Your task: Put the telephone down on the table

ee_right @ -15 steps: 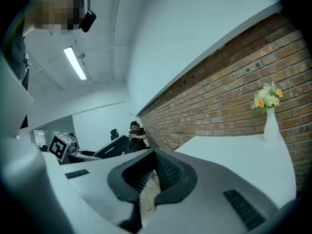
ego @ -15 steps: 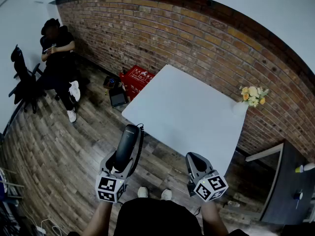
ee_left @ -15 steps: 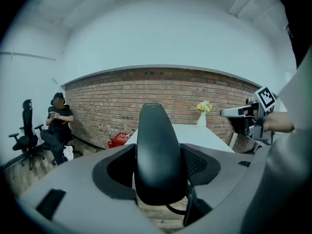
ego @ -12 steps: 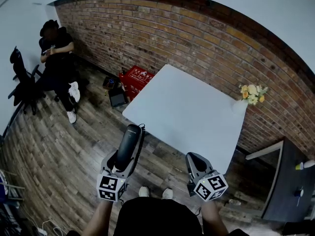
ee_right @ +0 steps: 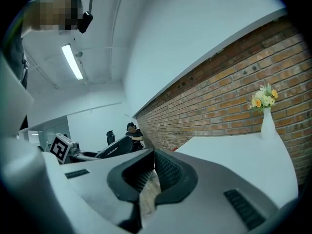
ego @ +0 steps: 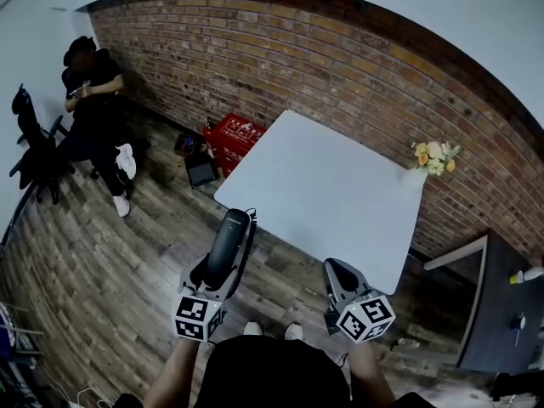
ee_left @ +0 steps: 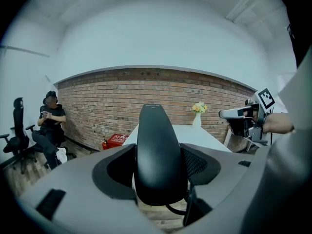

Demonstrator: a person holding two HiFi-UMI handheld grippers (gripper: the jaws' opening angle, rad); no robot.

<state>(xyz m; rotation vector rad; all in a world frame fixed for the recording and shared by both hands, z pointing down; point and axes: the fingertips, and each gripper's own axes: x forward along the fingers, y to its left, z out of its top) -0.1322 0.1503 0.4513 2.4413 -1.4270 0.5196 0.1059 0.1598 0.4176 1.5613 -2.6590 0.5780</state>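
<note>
**Telephone, a black rounded handset, clamped in the air just short of the white rectangular table**

We see the telephone gripped by the left hand-held gripper. Its grey jaws stand wide and press on both sides of the telephone's lower half. In the left gripper view the telephone fills the gap between the pads, and a thin black cord curls out beneath it. From the head view the telephone points away from us. Its far end is near the table's edge but hangs over the brown wooden plank floor, not over the tabletop.

The right hand-held gripper hovers near the table's front edge. Its jaws are pressed together at the tips and hold nothing, and only floor shows behind them in the right gripper view.

The table carries a white vase of yellow flowers at its far corner by the red brick wall. A red plastic crate stands on the floor beside the wall, and a person in dark clothes sits well apart at the left.
</note>
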